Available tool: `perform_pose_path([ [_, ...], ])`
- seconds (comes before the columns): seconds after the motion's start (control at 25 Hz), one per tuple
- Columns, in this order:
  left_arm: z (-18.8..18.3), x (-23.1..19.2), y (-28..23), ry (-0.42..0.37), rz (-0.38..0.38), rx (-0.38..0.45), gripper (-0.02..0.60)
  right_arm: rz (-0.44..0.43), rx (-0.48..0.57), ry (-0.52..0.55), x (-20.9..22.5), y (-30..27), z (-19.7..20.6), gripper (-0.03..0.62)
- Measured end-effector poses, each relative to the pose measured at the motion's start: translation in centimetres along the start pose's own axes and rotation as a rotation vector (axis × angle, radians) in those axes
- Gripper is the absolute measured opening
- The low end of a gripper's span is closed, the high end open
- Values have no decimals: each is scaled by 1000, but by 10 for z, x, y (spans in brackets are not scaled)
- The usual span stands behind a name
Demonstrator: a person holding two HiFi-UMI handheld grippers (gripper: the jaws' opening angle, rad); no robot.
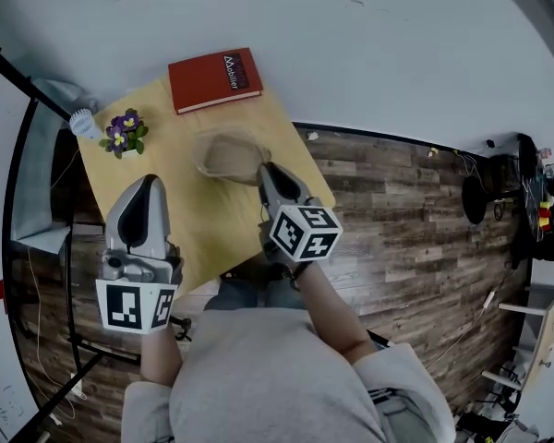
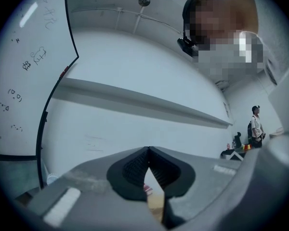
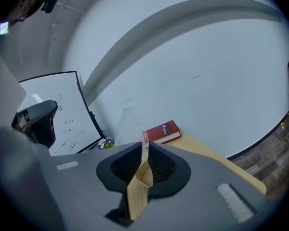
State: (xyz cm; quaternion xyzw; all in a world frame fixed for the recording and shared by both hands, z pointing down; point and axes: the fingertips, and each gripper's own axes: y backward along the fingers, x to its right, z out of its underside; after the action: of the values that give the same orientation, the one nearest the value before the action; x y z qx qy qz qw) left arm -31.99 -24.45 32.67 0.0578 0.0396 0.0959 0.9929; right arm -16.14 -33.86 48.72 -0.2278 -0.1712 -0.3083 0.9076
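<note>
Just one clear bag (image 1: 229,155) tight in right tongs (image 1: 266,170), left tongs (image 1: 150,180) together; one book (image 1: 215,79), one flowerpot (image 1: 123,134).

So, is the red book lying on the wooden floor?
No, the red book lies on the yellow table, at its far edge.

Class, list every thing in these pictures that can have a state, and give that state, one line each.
left tongs: shut, nothing between them.
right tongs: shut on an edge of the clear plastic bag.
clear plastic bag: puffed out, on the table, pinched at one edge; sealed or not cannot be told.
red book: closed, lying flat.
potted flowers: upright, in bloom.
</note>
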Motion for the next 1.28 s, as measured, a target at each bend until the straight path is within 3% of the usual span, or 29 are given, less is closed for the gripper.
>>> perform_pose_path([
  [0.56, -33, 23, 35, -54, -129, 54, 2, -98, 36, 237, -28, 28, -42, 43],
  [1.28, -59, 64, 70, -113, -231, 88, 2, -197, 133, 406, -53, 74, -83, 43],
])
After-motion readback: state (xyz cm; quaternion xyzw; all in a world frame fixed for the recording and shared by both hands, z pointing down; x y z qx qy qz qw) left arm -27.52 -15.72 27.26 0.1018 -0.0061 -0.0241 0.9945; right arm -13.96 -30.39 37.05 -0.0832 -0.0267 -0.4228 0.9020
